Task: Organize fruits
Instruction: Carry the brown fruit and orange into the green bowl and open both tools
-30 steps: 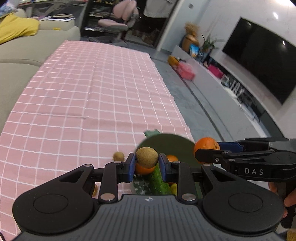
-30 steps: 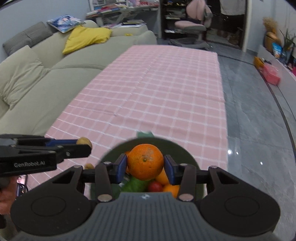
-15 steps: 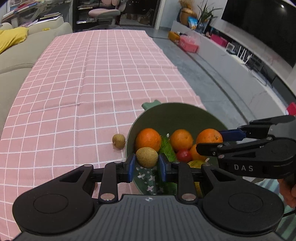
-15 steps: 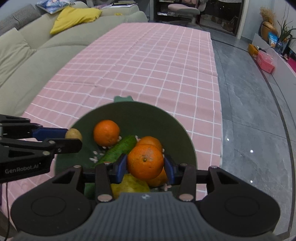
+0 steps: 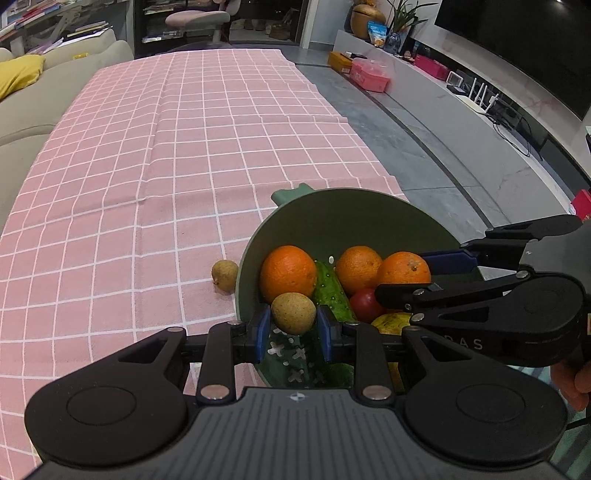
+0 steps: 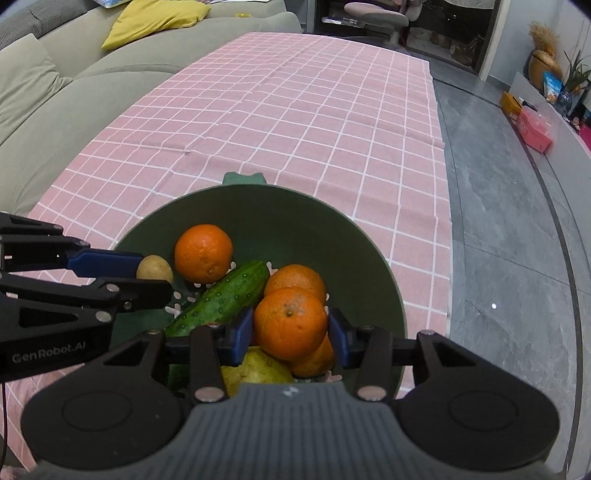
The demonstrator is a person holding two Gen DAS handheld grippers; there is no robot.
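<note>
Fruits fill the green bowl on my desk: at left, my left tool clamps a small tan fruit above the near rim; at right, my right tool grips an orange directly over the pile, both poised for release.

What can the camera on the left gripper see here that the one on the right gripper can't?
Only the left view shows a small brown fruit lying on the cloth outside the bowl, a red tomato, and the television. Only the right view shows the yellow cushion. Both show the green bowl, the cucumber, oranges, the left gripper holding a brown fruit, and the right gripper holding an orange.
</note>
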